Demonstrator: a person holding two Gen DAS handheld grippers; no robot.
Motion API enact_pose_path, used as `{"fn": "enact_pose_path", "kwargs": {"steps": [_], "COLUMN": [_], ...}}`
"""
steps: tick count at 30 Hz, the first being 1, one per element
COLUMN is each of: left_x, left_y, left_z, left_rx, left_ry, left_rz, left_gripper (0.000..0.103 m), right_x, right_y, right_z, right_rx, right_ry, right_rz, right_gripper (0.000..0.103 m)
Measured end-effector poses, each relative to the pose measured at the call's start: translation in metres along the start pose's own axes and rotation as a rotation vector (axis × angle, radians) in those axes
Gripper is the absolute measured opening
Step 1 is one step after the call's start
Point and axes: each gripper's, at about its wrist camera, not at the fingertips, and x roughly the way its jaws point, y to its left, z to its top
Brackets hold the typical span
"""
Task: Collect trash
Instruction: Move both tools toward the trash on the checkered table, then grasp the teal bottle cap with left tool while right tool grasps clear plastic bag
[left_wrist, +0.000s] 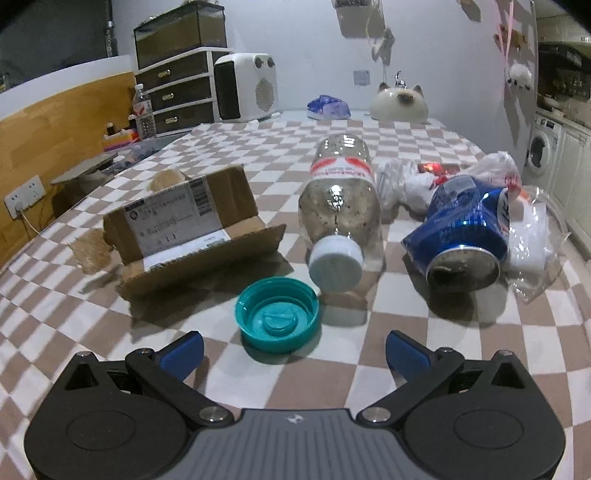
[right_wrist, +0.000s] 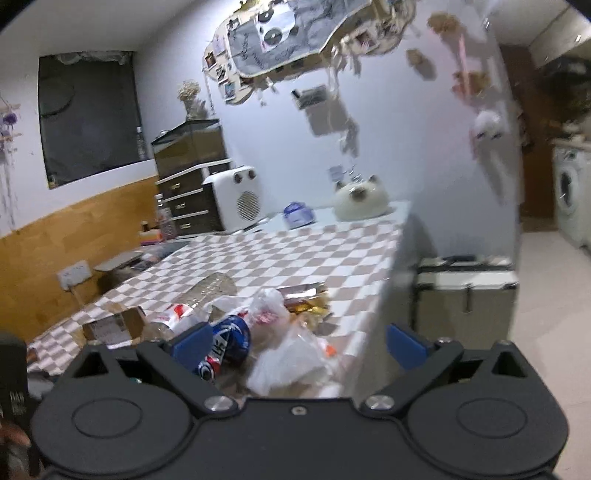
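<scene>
no legible text anywhere

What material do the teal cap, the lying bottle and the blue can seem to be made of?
Teal cap: likely plastic, smooth moulded ribs inside. Bottle: clear plastic, see-through with glossy highlights. Blue can: probably thin metal, crushed and dented, with a shiny silver end.

Pretty dim room, light maybe from overhead; my left view's sharp, right one's smeared, both bulging at the edges.
</scene>
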Motion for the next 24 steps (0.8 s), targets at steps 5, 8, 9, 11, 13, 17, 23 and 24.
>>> {"fn": "enact_pose_path", "kwargs": {"steps": [5, 8, 9, 11, 13, 17, 23, 24], "left_x": [-0.001, -0.001, -0.001, -0.001, -0.001, -0.001, 0.003, 0.004], "left_y": [0.013, 0.011, 0.011, 0.011, 0.011, 0.013, 0.019, 0.019], "left_z": [-0.004, -0.004, -0.004, -0.004, -0.003, -0.002, 0.004, 0.005], "left_rx": [-0.067, -0.056, -0.057, -0.057, -0.059, -0.067, -0.090, -0.087], "left_ry": [0.004, 0.007, 0.006, 0.006, 0.004, -0.009, -0.032, -0.033], "left_rz": [-0.044, -0.035, -0.036, -0.036, -0.036, -0.027, -0.022, -0.021], "left_gripper": [0.103, 0.103, 0.103, 0.103, 0.103, 0.095, 0.082, 0.080], "right_x": [0.047, 0.075, 0.084, 0.097, 0.105, 0.102, 0.079, 0.075], "right_y": [-0.010, -0.017, -0.019, -0.023, -0.024, -0.020, -0.012, -0.010], "right_z": [0.003, 0.002, 0.002, 0.000, -0.003, -0.008, -0.019, -0.022], "right_rx": [0.016, 0.020, 0.029, 0.034, 0.047, 0.042, 0.062, 0.068], "right_ry": [0.065, 0.112, 0.125, 0.132, 0.155, 0.181, 0.237, 0.246], "right_rz": [0.103, 0.117, 0.120, 0.125, 0.150, 0.203, 0.316, 0.326], "right_gripper": [0.075, 0.056, 0.054, 0.051, 0.041, 0.035, 0.026, 0.025]}}
